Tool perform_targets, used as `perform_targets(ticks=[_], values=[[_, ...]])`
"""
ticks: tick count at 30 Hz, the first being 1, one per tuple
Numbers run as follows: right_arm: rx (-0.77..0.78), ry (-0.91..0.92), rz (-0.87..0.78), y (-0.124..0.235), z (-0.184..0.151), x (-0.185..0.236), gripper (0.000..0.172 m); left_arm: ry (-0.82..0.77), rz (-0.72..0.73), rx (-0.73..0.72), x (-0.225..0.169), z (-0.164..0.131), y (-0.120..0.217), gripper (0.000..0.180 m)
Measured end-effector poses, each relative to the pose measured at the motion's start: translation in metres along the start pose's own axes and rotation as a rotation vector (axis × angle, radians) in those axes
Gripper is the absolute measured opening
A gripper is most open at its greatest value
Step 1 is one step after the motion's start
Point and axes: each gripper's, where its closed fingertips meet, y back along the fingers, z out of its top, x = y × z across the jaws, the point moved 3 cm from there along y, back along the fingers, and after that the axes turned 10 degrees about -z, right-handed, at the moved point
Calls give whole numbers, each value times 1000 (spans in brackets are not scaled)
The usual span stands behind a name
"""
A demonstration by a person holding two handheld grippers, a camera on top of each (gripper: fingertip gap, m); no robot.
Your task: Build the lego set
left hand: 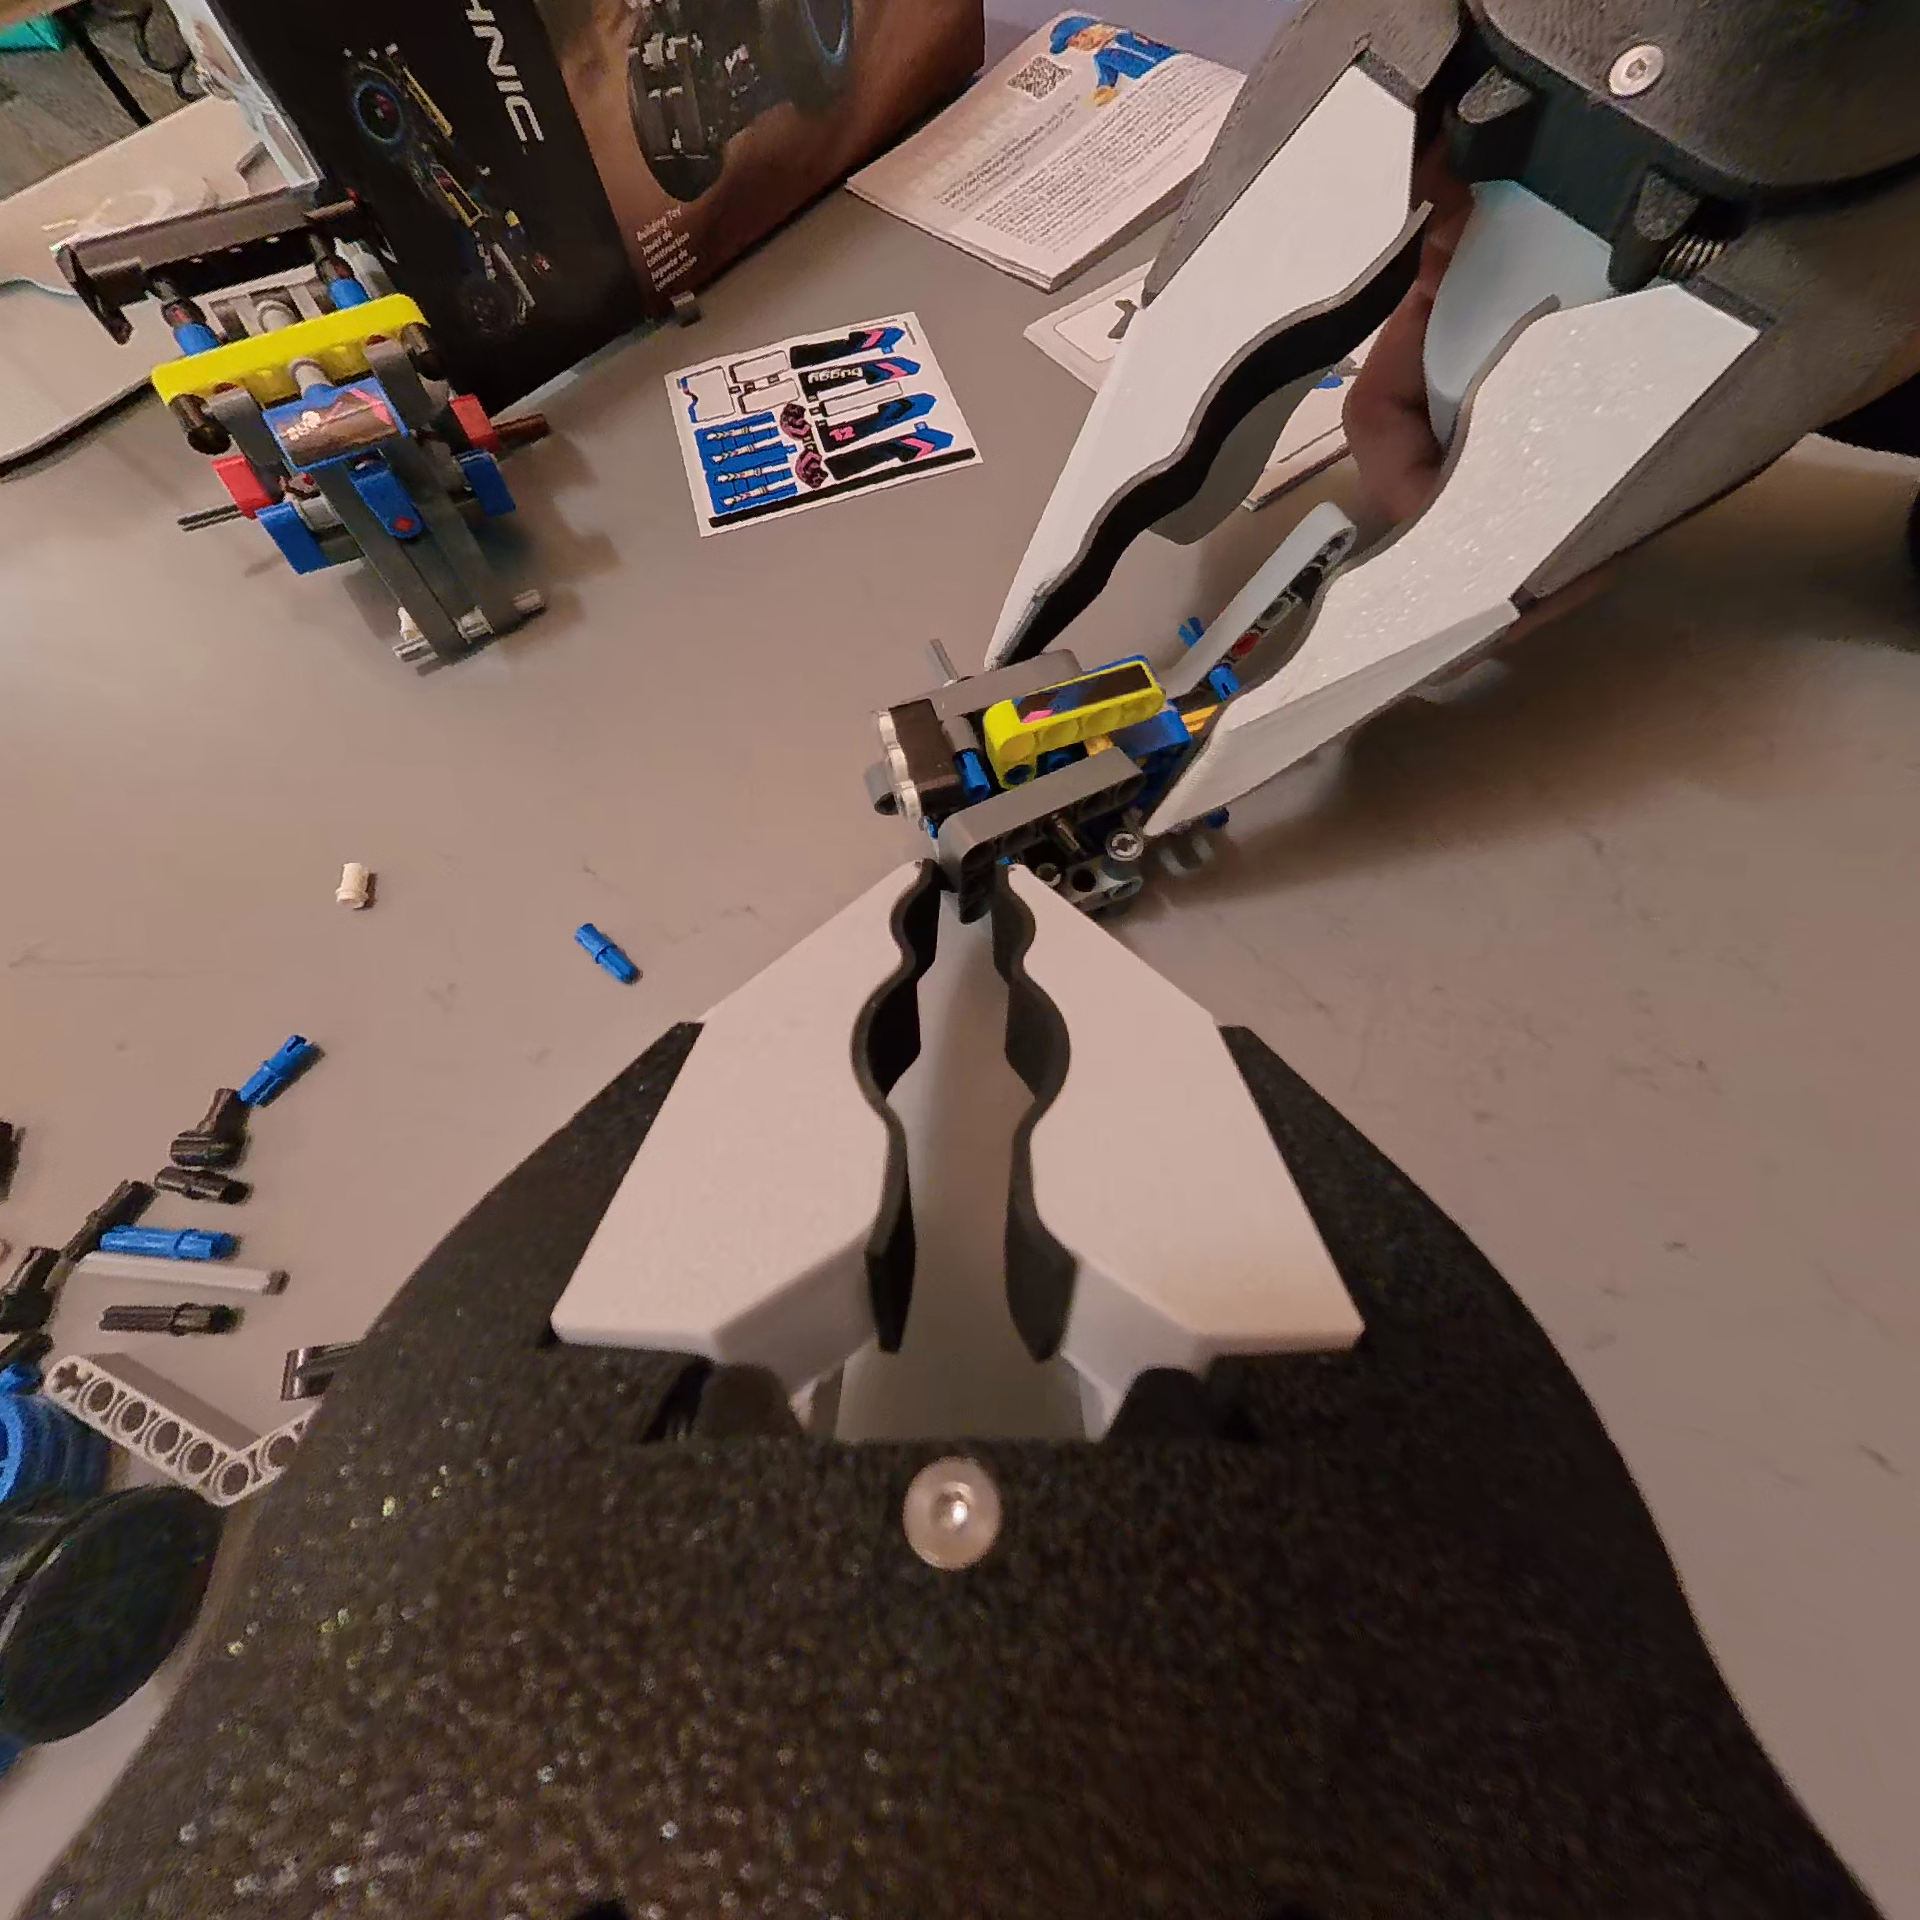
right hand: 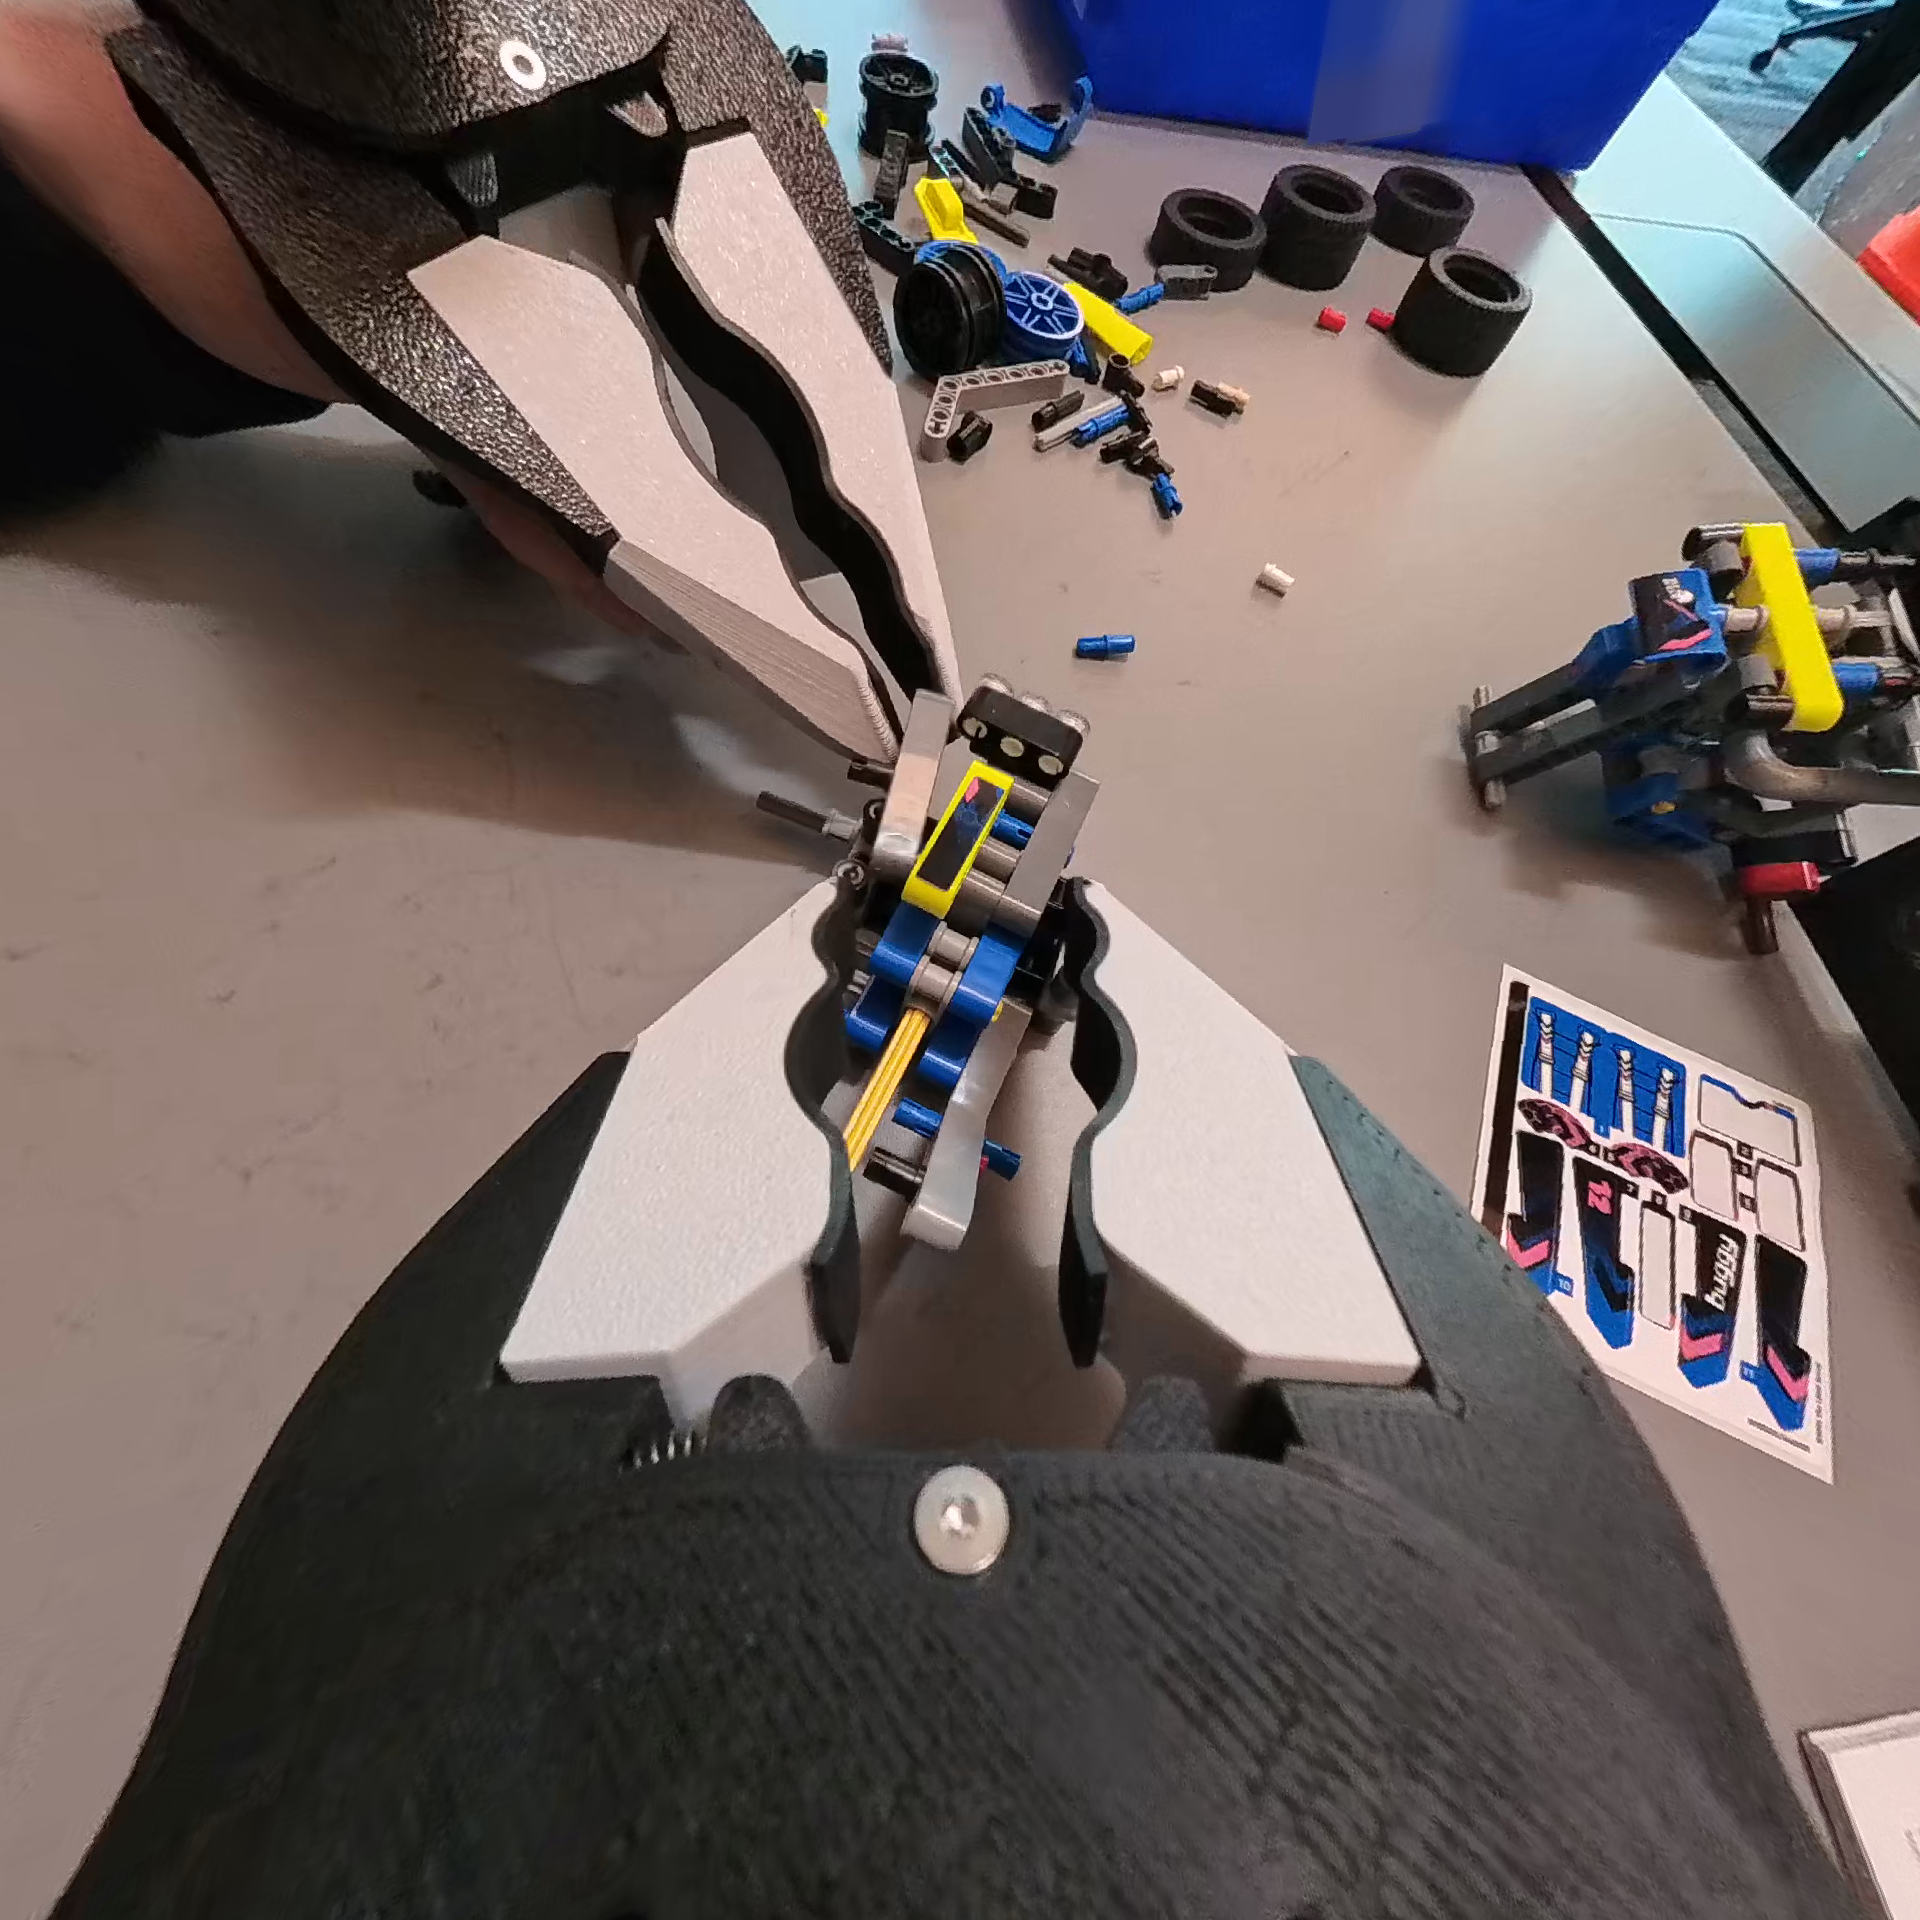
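A small brick assembly (left hand: pixel 1049 727) with a yellow beam, blue parts and dark grey beams rests on the grey table (left hand: pixel 520 779). My left gripper (left hand: pixel 966 883) is shut on the end of its near dark grey beam (left hand: pixel 1039 810). My right gripper (left hand: pixel 1086 738) comes in from the upper right, one finger on each side of the assembly. In the right wrist view my right gripper (right hand: pixel 951 914) is closed on the blue and black sides of the assembly (right hand: pixel 956 842), a yellow axle and a light grey beam lying between its fingers. My left gripper (right hand: pixel 909 727) pinches the grey beam (right hand: pixel 914 790) from the upper left.
A larger brick model (left hand: pixel 332 436) stands to the left before a dark box (left hand: pixel 582 135). A sticker sheet (left hand: pixel 821 426) and a booklet (left hand: pixel 1049 156) lie behind. Loose pins (left hand: pixel 608 953) and parts (left hand: pixel 156 1247) lie at left. Black tyres (right hand: pixel 1320 223) and a blue bin (right hand: pixel 1351 62) sit at the far edge. Only a small space, under 4 cm, lies between the two pairs of fingers. The larger brick model (left hand: pixel 332 436) is about equally far from each gripper, around 15 cm. The right camera catches it too, in the right wrist view (right hand: pixel 1659 606).
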Motion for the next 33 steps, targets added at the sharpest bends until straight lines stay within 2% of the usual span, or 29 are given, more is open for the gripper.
perform_targets(ticks=[16, 19, 21, 33], values=[[-5, -77, -17, -3, 3, -4, 34, -35, 7, -4, 5, 2, -1, 7], [-15, -152, 24, -1, 5, -3, 38, -50, 12, -2, 4, 3, -2, 7], [-2, -187, 29, -1, 3, -4, 35, -53, 15, -1, 4, 3, -2, 7], [15, -171, -9, -5, 2, -7, 31, -74, 34, 0, 6, 5, -5, 7]])
